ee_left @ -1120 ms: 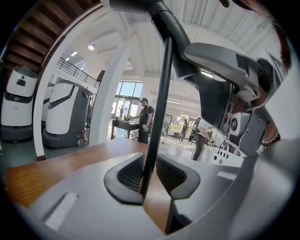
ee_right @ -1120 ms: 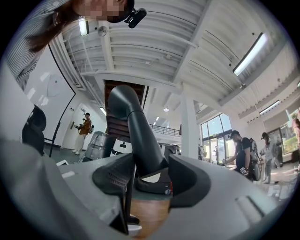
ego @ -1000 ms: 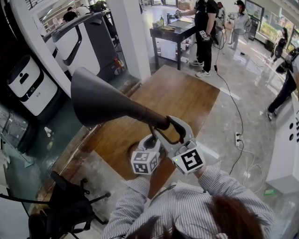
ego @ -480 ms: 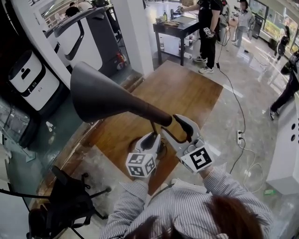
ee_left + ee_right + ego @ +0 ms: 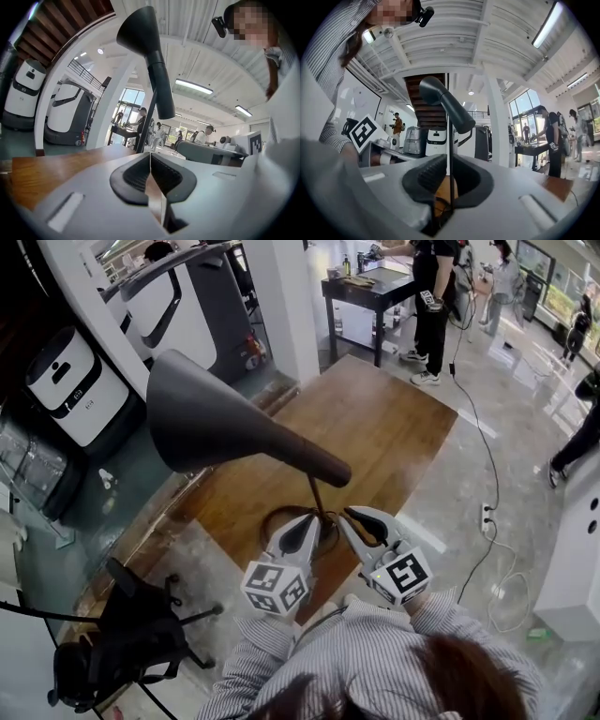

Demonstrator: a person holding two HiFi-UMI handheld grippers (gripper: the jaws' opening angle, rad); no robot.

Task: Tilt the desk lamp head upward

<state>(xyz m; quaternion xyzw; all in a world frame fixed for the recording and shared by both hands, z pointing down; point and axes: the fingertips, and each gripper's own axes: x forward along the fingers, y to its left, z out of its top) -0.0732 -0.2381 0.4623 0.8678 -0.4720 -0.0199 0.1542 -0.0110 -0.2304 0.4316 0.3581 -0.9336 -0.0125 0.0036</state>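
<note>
The person wears a long-sleeved shirt (image 5: 375,652) with fine grey-and-white stripes, has reddish-brown hair (image 5: 441,681), and carries a small black camera (image 5: 423,15) mounted at the head. The left gripper (image 5: 309,524) and right gripper (image 5: 354,517) are alike, with smooth light-grey moulded shells tapering to the jaws and black ribbed pads (image 5: 133,176) lining the inner faces. Each carries a white cube printed with black square markers, the left cube (image 5: 275,587) and the right cube (image 5: 400,576).

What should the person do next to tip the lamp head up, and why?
Probably raise the shut, empty left gripper under the head and push its wide end upward. The right gripper, whose jaws have just been closing, now pinches the thin stem, so the lamp seems steadied.
</note>
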